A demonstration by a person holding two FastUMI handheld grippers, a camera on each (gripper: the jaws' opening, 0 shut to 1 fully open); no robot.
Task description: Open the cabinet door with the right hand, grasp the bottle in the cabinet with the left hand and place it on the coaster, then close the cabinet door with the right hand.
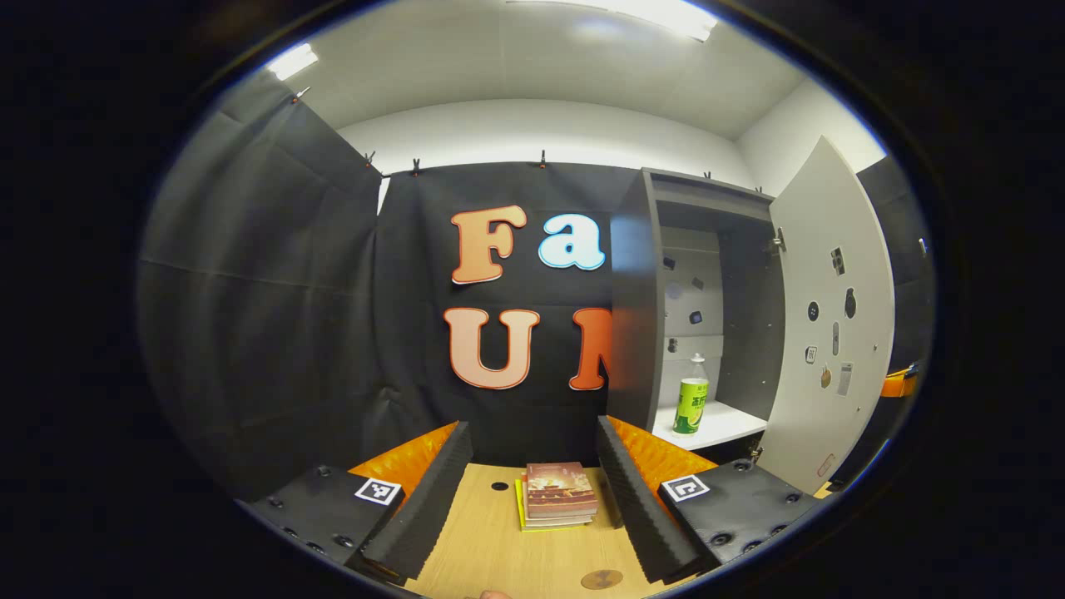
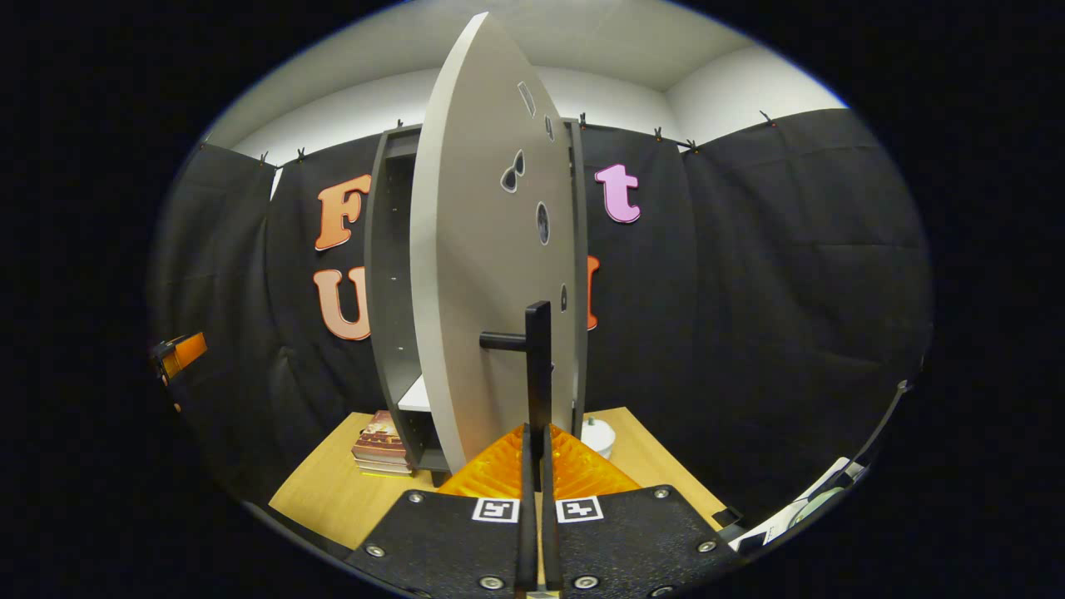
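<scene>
Right gripper (image 2: 537,466) was clamped on the cabinet door handle (image 2: 537,366), fingers nearly together with the vertical bar pinched between them. Cabinet door (image 2: 491,274) stood swung wide, edge-on to the right gripper view. Left gripper (image 1: 532,491) had its jaws wide apart, holding nothing, hovering level over the table (image 1: 491,549), aimed at the books (image 1: 557,495). Bottle (image 1: 691,399) stood upright on the white shelf (image 1: 724,424) inside the cabinet (image 1: 632,308). Coaster (image 1: 601,579) lay on the table near the left gripper's right finger.
</scene>
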